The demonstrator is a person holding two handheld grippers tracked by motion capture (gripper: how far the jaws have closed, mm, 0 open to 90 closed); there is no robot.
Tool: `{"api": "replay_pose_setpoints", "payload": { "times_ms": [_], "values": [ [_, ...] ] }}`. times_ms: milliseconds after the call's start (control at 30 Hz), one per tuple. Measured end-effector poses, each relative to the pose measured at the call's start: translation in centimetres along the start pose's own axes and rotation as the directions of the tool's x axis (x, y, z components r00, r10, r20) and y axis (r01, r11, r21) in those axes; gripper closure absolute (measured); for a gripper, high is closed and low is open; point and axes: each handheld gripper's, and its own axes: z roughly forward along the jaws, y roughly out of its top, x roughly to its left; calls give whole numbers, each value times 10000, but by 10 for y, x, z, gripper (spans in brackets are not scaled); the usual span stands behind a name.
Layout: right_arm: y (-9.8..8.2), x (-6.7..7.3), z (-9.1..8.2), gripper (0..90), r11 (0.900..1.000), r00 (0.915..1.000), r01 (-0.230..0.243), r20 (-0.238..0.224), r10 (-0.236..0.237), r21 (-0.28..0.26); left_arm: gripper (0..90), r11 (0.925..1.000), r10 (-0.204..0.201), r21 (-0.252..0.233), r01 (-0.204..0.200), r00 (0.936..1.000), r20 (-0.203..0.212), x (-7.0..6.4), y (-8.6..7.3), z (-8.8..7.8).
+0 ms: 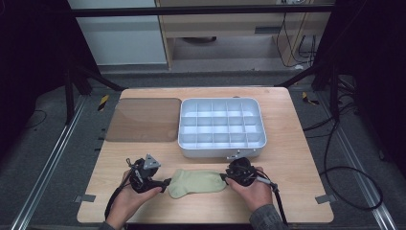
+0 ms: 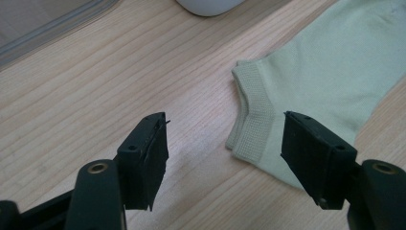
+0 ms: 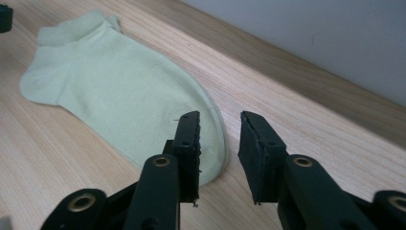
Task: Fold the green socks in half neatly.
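Note:
A pale green ankle sock (image 1: 196,182) lies flat on the wooden table near its front edge, cuff to the left and toe to the right. My left gripper (image 1: 166,182) is at the cuff end. In the left gripper view its jaws (image 2: 225,143) stand wide apart just above the table, with the ribbed cuff (image 2: 251,124) between them and untouched. My right gripper (image 1: 223,177) is at the toe end. Its jaws (image 3: 218,143) stand a narrow gap apart over the sock's (image 3: 115,81) rounded toe edge, and no pad presses on it.
A white plastic box (image 1: 220,152) with several small compartments sits behind the sock, and its wall (image 3: 311,38) stands close to my right gripper. A brown translucent lid (image 1: 143,120) lies flat to the left of the box. Bare wood extends at both sides.

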Motion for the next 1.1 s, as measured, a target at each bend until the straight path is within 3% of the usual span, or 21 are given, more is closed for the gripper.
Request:
{"api": "replay_pose_setpoints", "payload": {
  "times_ms": [267,533,733,900,1100],
  "values": [
    [-2,5,13,665,9987,9997,238,48,-240,452,338,9999,-64,149,65,10000,-48,-1,-2,6],
    [-5,13,14,751,9960,9986,534,-42,-532,718,393,9997,-11,249,10,10000,22,3,0,11],
    [-7,20,11,751,9951,9977,682,-86,-677,713,456,9993,-20,363,15,9999,127,4,-1,15],
    [-9,25,8,726,9951,9971,758,-130,-751,639,469,9976,92,686,-128,9986,527,2,-5,21],
    [-9,26,8,690,9960,9975,696,-126,-690,568,529,9981,143,583,-177,9982,574,0,-4,25]
  ]
}}
